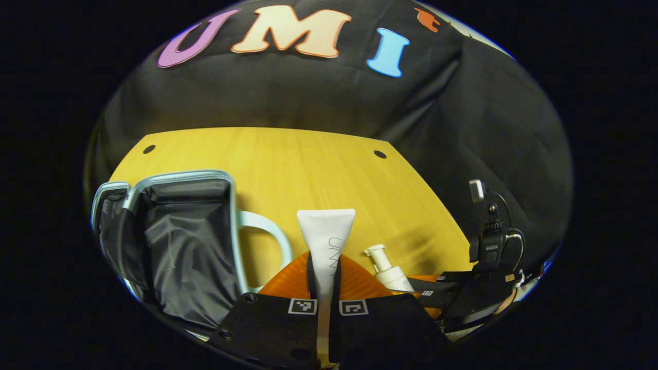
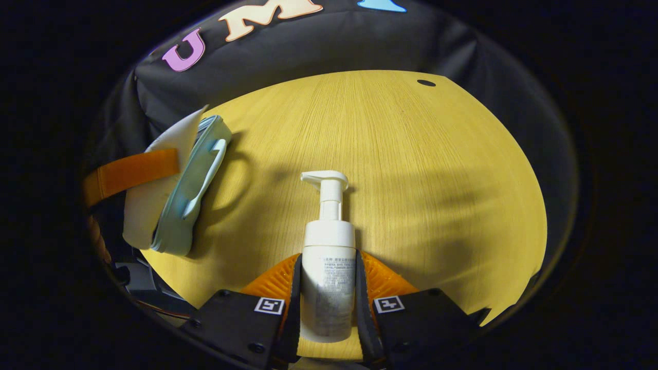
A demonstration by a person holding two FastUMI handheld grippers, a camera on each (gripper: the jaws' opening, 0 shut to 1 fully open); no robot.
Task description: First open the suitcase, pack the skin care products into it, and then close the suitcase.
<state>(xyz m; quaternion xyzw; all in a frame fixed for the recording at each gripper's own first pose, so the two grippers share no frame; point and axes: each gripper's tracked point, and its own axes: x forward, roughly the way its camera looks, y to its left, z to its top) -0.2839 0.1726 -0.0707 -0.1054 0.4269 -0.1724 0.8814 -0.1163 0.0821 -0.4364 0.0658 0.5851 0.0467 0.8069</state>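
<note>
Yellow wood-grain table (image 2: 411, 169), spread before the black booth wall, with round holes near its far corners. Open pale-blue suitcase (image 1: 180, 241), standing at the table's left in the left gripper view, dark lining exposed, lid edge at far left, carry handle (image 1: 267, 231) arching toward the centre; seen edge-on at the left of the right gripper view (image 2: 198, 180). Left tool (image 1: 325, 288), clenched on a white squeeze tube (image 1: 326, 241), both fingers pressed against its lower part, crimped flat end pointing away from the camera, tube raised just right of the suitcase handle. Right tool (image 2: 329, 298), clenched on a white pump bottle (image 2: 329, 262), fingers on either side of the body, pump head (image 2: 326, 180) pointing away from the camera, bottle held over the table's near half, right of the suitcase. Same pump bottle (image 1: 388, 270) at lower right in the left gripper view, just beside the tube, with the right tool's dark body behind it.
</note>
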